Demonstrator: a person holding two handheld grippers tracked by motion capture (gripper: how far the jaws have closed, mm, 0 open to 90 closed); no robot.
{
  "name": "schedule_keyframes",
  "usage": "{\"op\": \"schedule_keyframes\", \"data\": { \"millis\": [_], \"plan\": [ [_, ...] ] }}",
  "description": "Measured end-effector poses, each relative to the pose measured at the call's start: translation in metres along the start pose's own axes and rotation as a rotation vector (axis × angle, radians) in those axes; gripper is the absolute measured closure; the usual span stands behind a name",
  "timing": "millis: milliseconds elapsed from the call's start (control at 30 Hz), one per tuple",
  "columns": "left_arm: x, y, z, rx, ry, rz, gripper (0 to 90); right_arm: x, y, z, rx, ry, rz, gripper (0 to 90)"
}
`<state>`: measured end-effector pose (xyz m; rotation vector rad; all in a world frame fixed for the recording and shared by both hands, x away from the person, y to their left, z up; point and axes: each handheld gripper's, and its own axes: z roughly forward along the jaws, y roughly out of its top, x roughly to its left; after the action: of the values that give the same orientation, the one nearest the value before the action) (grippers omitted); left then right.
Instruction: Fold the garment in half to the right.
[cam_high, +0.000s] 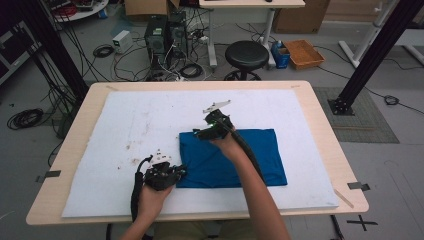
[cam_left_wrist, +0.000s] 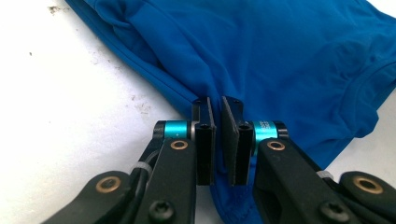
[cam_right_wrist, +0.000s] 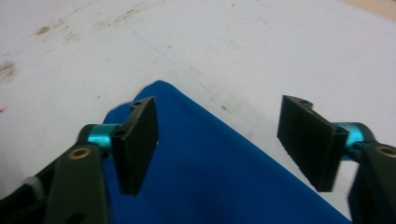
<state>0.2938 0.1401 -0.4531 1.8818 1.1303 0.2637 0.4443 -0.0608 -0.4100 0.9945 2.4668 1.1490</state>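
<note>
high view: folding cloth (cam_high: 235, 157). left gripper (cam_high: 177, 173) pinches its near corner; right gripper (cam_high: 199, 134), jaws wide over far corner, must grip next.

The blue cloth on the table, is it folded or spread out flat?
Folded. The blue cloth lies as a neat rectangle on the white mat, and the left gripper view shows doubled layers with a hem and seam at its edge.

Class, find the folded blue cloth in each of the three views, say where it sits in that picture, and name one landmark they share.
High view: blue cloth lies right of centre on the white mat.
Left gripper view: it spreads across the top and right, its edge pinched in the left gripper.
Right gripper view: a corner rises from the bottom between the right gripper jaws.
Shared landmark: the stained white mat.
</note>
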Motion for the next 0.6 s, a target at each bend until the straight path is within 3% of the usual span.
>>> {"op": "schedule_keyframes", "data": {
  "millis": [233,367,500,600],
  "plan": [
    [0.001,0.000,0.001,0.002,-0.004,-0.010,83.7,0.022,0.017,0.044,0.095,0.007,-0.082,45.9],
    [0.001,0.000,0.001,0.005,-0.005,-0.006,83.7,0.032,0.019,0.061,0.136,0.007,-0.142,60.1],
    [0.001,0.000,0.001,0.006,-0.005,-0.006,83.9,0.037,0.019,0.065,0.139,0.037,-0.176,83.9],
    [0.000,0.000,-0.001,-0.011,-0.004,0.004,84.3,0.038,0.020,0.064,0.139,0.038,-0.186,88.0]
  ]
}}
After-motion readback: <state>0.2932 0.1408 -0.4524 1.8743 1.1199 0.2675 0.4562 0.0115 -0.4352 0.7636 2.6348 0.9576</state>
